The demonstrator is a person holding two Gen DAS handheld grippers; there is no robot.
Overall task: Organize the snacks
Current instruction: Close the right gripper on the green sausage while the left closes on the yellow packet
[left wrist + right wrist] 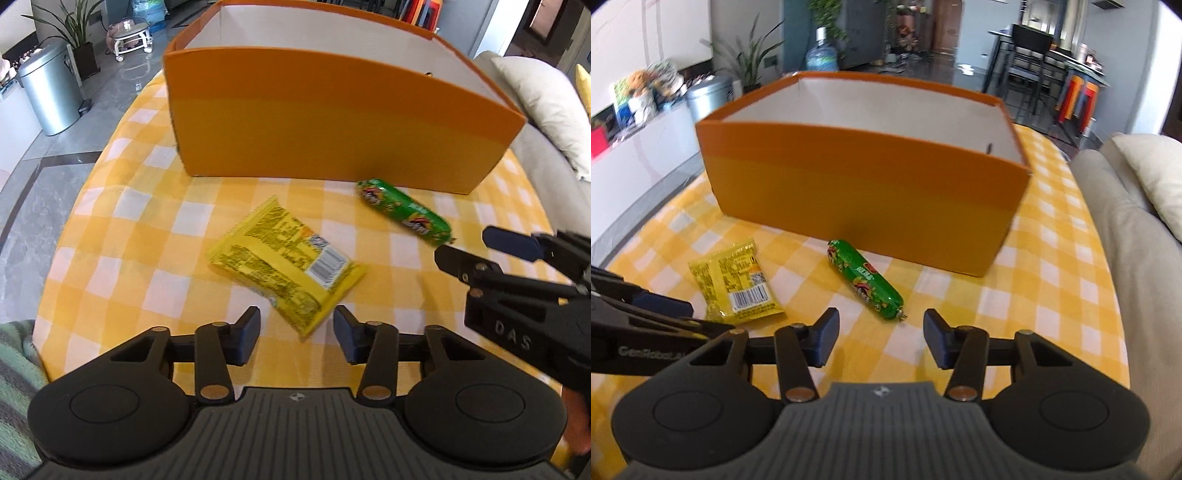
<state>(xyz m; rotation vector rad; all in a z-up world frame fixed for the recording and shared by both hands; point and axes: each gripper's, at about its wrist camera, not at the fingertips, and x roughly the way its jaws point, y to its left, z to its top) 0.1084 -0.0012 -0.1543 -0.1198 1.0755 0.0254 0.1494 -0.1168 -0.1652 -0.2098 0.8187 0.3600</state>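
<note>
Nothing can be seen stowed in the orange box (864, 192) beyond both tongs: the yellow snack packet (286, 264) lies on the tabletop (1052, 295) ahead of the parted left tongs (297, 334), the green sausage stick (866, 282) ahead of the parted right tongs (881, 338), neither gripped.

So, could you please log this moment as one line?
left tool: open, over yellow packet | right tool: open, near green sausage | both snacks on tablecloth, outside orange box
</note>
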